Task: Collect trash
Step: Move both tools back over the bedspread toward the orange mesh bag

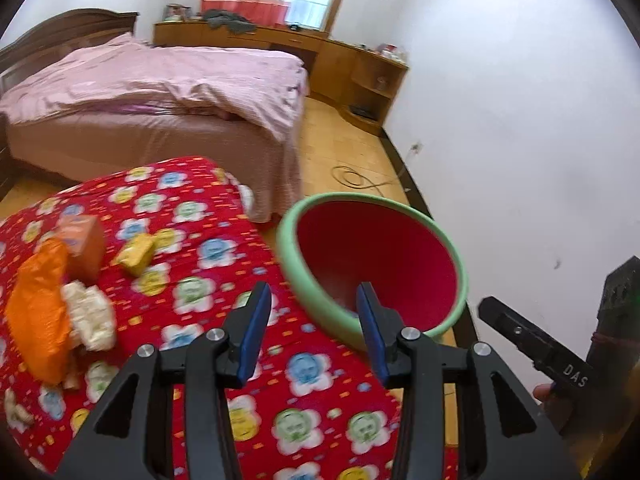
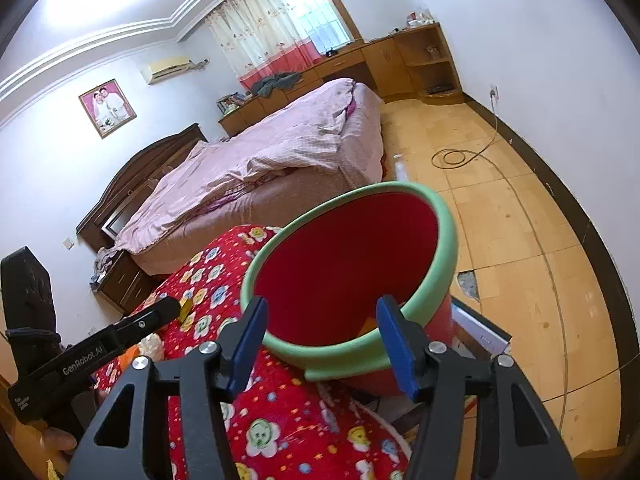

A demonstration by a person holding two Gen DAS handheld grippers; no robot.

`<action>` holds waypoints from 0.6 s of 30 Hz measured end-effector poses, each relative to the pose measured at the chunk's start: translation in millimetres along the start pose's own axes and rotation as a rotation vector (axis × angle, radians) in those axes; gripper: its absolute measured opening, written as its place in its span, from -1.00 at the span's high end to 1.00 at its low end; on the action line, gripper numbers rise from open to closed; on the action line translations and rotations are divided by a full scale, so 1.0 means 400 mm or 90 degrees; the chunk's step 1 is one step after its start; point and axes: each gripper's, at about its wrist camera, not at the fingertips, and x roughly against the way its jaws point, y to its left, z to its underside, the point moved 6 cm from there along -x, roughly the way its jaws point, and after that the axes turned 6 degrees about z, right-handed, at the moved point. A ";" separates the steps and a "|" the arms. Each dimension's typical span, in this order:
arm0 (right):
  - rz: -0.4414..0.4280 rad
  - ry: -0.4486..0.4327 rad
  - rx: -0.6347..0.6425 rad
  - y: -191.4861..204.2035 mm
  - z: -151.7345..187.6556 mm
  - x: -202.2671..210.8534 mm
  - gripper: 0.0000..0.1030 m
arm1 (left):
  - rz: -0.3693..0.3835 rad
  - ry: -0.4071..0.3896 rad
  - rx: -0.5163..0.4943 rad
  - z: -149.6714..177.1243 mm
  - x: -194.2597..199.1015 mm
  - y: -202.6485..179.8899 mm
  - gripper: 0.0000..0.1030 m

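Note:
A red bin with a green rim stands at the right edge of a red flowered blanket; it also shows in the right wrist view. On the blanket's left lie an orange bag, crumpled white tissue, a yellow packet and an orange box. My left gripper is open and empty, above the blanket near the bin's rim. My right gripper is open and empty, just before the bin's near rim.
A bed with a pink quilt stands behind the blanket. Wooden cabinets line the far wall. A coiled cable lies on the wooden floor. A white wall is on the right.

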 end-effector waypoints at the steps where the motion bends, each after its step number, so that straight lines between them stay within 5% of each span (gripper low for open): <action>1: -0.001 0.000 0.002 0.008 0.006 0.002 -0.20 | -0.007 -0.002 0.006 0.001 0.010 0.014 0.13; 12: -0.018 0.028 0.033 0.115 0.063 -0.010 -0.34 | -0.118 -0.029 0.071 0.022 0.116 0.226 -0.12; 18: -0.018 0.042 0.045 0.152 0.085 -0.026 -0.38 | -0.230 -0.034 0.096 0.040 0.145 0.347 -0.22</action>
